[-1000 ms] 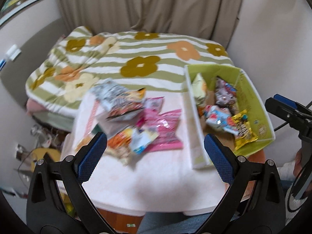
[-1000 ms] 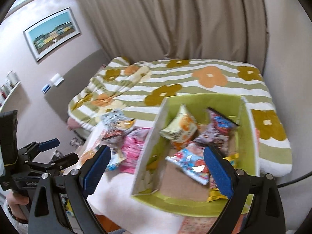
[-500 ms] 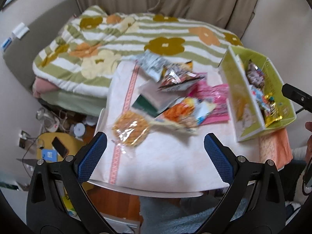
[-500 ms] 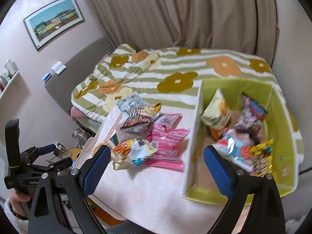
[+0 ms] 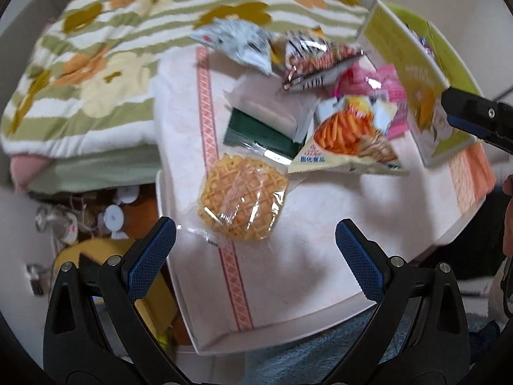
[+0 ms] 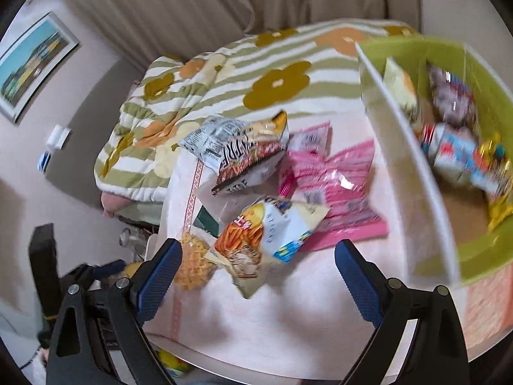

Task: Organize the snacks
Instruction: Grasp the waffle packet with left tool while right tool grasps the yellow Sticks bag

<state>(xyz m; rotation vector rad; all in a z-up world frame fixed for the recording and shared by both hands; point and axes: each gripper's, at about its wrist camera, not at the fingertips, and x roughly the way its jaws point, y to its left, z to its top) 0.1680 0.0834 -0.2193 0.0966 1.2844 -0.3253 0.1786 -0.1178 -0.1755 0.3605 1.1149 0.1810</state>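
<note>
Both grippers have descended toward the table (image 5: 320, 272) since the earlier frames. Green box (image 6: 474, 250) stands at right, holding several packets. Loose snack pile (image 6: 256, 192) lies left of it. Waffle packet (image 5: 240, 195) sits just beyond the left gripper (image 5: 255, 256); jaws wide, empty. Right gripper (image 6: 256, 269) likewise wide, empty, near the chip bag (image 6: 269, 234).

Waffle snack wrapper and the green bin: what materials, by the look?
Round yellow lattice-waffle snack's wrapper: clear glossy plastic film, probably; the waffle shows through and highlights glint on the creases. Lime-green open storage bin: likely fabric-covered or coated board; its flat, matte walls stand stiff, with a brown cardboard-like floor.
</note>
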